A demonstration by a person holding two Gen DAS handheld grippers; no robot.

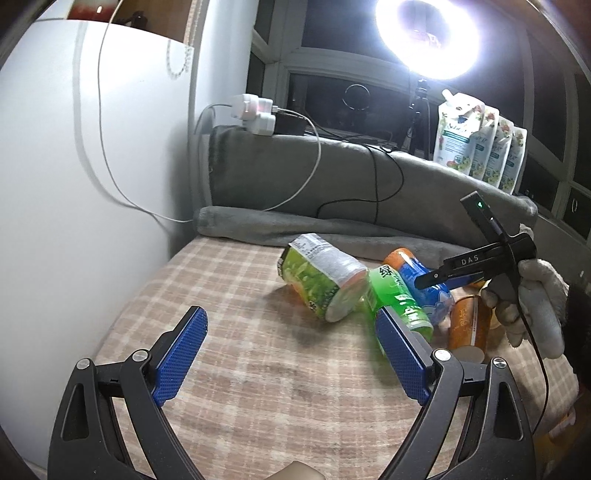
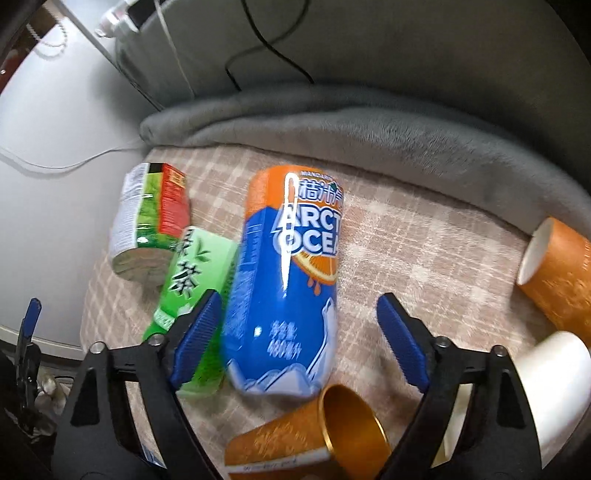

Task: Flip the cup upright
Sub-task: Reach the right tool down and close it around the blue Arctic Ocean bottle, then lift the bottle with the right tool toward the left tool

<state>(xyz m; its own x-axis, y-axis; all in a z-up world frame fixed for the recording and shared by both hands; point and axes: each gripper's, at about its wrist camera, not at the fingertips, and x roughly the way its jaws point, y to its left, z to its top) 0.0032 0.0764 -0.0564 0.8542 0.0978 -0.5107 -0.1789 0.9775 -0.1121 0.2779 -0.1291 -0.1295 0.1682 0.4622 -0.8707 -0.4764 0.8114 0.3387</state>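
An orange paper cup (image 2: 310, 435) with a gold inside lies on its side on the checked cloth, just below my right gripper (image 2: 299, 314). That gripper is open and straddles a lying blue-orange bottle (image 2: 288, 280). A second orange cup (image 2: 557, 273) lies on its side at the right, and a white cup (image 2: 554, 376) sits by the right finger. My left gripper (image 1: 291, 328) is open and empty above the cloth. In the left wrist view an orange cup (image 1: 469, 325) stands behind the right finger, and the right gripper (image 1: 476, 262) is held by a gloved hand.
A green tea carton (image 2: 192, 280) (image 1: 399, 306) and a green-labelled can (image 2: 147, 221) (image 1: 321, 273) lie beside the bottle. A grey blanket (image 2: 369, 125) (image 1: 332, 221) borders the cloth at the back. A white wall (image 1: 92, 184), cables, a plug block and a ring light (image 1: 428, 33) lie beyond.
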